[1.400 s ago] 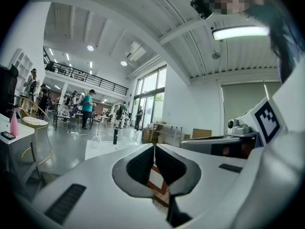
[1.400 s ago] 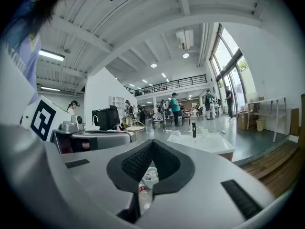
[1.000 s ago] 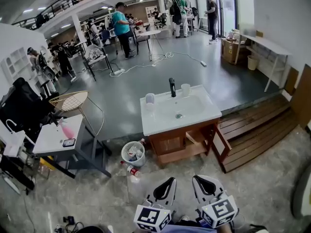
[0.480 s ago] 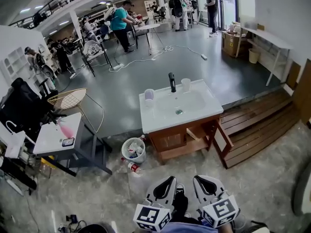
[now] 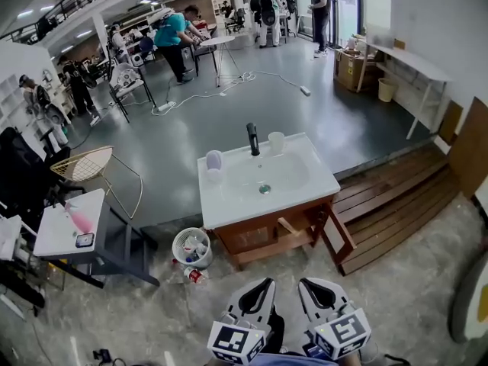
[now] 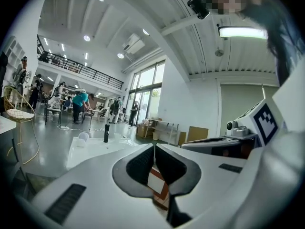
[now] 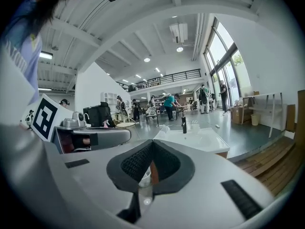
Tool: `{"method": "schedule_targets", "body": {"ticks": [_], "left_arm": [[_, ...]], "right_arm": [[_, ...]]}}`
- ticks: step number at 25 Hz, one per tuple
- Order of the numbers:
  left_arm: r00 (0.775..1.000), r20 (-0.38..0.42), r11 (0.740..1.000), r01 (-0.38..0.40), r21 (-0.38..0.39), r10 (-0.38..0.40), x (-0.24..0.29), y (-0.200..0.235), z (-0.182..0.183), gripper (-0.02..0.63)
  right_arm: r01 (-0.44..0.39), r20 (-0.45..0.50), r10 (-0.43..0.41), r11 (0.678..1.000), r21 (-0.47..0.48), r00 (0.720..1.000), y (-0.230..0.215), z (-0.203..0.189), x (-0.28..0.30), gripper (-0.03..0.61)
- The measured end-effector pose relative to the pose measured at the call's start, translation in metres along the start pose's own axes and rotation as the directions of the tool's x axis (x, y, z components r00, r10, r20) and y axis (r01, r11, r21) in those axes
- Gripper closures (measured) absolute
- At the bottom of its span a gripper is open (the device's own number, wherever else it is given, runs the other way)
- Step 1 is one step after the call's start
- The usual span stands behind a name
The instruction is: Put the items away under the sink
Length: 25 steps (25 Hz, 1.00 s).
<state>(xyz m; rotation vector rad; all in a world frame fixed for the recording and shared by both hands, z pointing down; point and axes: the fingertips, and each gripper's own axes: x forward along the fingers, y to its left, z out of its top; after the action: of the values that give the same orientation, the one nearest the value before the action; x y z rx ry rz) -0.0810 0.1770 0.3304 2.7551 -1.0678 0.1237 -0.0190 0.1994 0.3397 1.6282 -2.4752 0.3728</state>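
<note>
A white sink top on a wooden cabinet stands ahead of me, its door swung open to the right. A black faucet and two cups stand on the top. On the floor left of the cabinet are a white bin with several items and a small bottle. My left gripper and right gripper sit side by side at the bottom, short of the cabinet, both shut and empty. The left gripper and right gripper point toward the sink.
A grey side table with a pink bottle stands at the left, a wire chair behind it. Wooden steps lie right of the cabinet. Several people stand far back in the hall.
The sink cabinet has come nearer and slid left in the head view as I moved toward it. Both grippers travelled along, still shut and side by side.
</note>
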Motion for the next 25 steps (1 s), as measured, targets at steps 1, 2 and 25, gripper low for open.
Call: {"method": "schedule_targets", "body": {"ticks": [1,2,25], "left_arm": [[1.0,0.004,1.0,0.003,0.0,-0.003,0.011,0.006,0.004,0.595],[1.0,0.004,1.0,0.003,-0.002,-0.003,0.023,0.013,0.008,0.595],[0.998,-0.034,0.998,0.047,-0.031,-0.048,0.197,0.173,0.045,0.595]], "right_arm": [[0.002,-0.001,-0.002,1.0,0.0,1.0,-0.009,0.004,0.009,0.563],[0.003,-0.003,-0.003,1.0,-0.003,1.0,-0.018,0.008,0.019,0.563],[0.05,-0.011,-0.05,0.999,0.015,0.999,-0.13,0.078,0.212,0.563]]}}
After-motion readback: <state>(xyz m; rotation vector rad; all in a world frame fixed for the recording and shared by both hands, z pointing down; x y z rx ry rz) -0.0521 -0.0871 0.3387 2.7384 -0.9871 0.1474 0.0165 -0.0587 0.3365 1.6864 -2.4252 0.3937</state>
